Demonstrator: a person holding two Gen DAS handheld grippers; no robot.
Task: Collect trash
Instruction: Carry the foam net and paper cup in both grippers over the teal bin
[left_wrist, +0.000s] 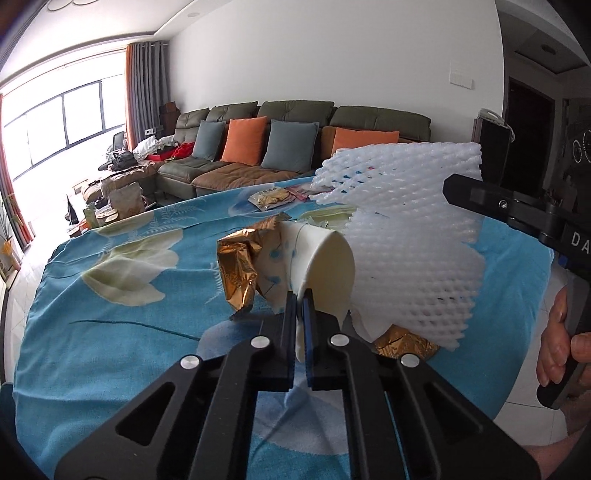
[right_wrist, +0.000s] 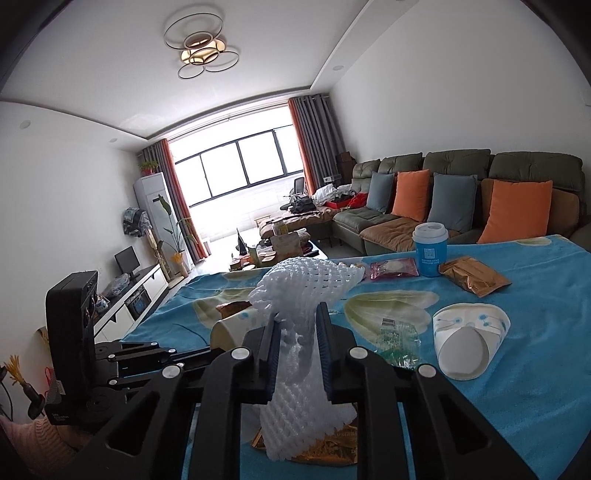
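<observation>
Blue floral tablecloth (right_wrist: 535, 369); left jaws pinch paper cup (left_wrist: 325, 266); right clamp, apparently, foam net (right_wrist: 299, 317).

Left gripper (left_wrist: 300, 295): tilted downward, fingers (left_wrist: 289, 325) pinched flat on the rim of a tipped paper cup (left_wrist: 325, 266).
Right gripper (right_wrist: 298, 317): nearly level, fingers (right_wrist: 324, 332) squeezing a white foam net sleeve (right_wrist: 299, 354).
Right hand (left_wrist: 561, 332): wrapped round the handle.
</observation>
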